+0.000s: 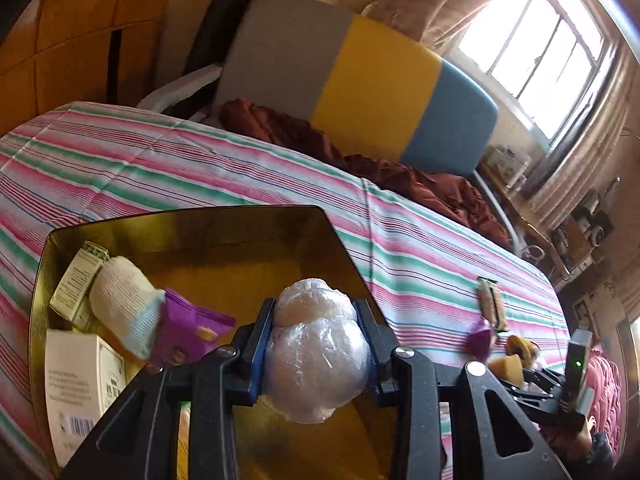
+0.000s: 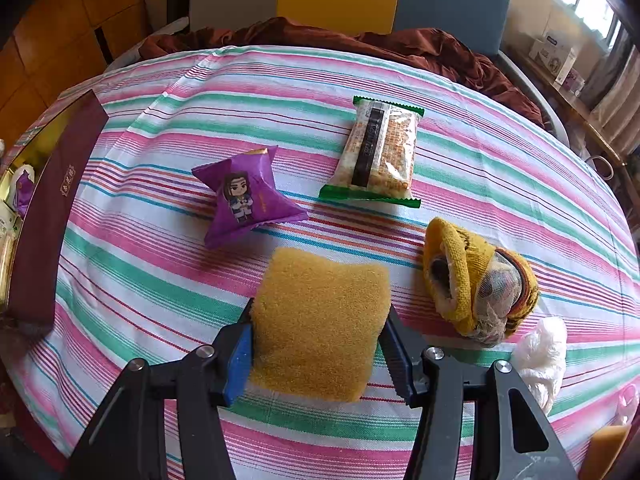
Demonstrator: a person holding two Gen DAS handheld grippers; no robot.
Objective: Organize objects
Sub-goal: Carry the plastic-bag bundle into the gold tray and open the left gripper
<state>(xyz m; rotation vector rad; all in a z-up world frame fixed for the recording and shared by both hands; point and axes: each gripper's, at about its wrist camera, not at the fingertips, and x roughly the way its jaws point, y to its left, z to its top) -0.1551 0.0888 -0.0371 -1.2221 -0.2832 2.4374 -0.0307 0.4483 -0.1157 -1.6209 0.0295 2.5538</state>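
1. Plastic-wrapped bundle [image 1: 316,350] sits pinched between the left gripper [image 1: 316,344]'s jaws, which are closed most of the way and press its sides; it hangs over the gold-lined box [image 1: 192,232], toward the box's near right side.
2. Risk here: the slick film could slide off the pads, so if the jaws part while the bundle is so close to the box's right rim, it may tip out onto the striped cloth [image 1: 240,168].
3. Inside the box, along its left wall, lie a white carton [image 1: 82,384], a rolled white sock [image 1: 124,304], a purple packet [image 1: 188,326] and a green-printed carton [image 1: 78,284]; a careless drop could knock the sock or packet about.
4. Yellow sponge [image 2: 320,320] is clamped by the right gripper [image 2: 320,344], jaws partly closed and pressing its two sides, near the cloth's front edge.
5. Soft foam deforms; too light a squeeze could let it twist or slip when lifted.
6. Just right of it lie a yellow sock bundle [image 2: 476,284] and a crumpled white bag [image 2: 540,356]; a swing of the jaw could drag them.
7. Farther back, mid-cloth, a purple snack packet [image 2: 244,196] and a green-edged cracker pack [image 2: 380,152] wait untouched.
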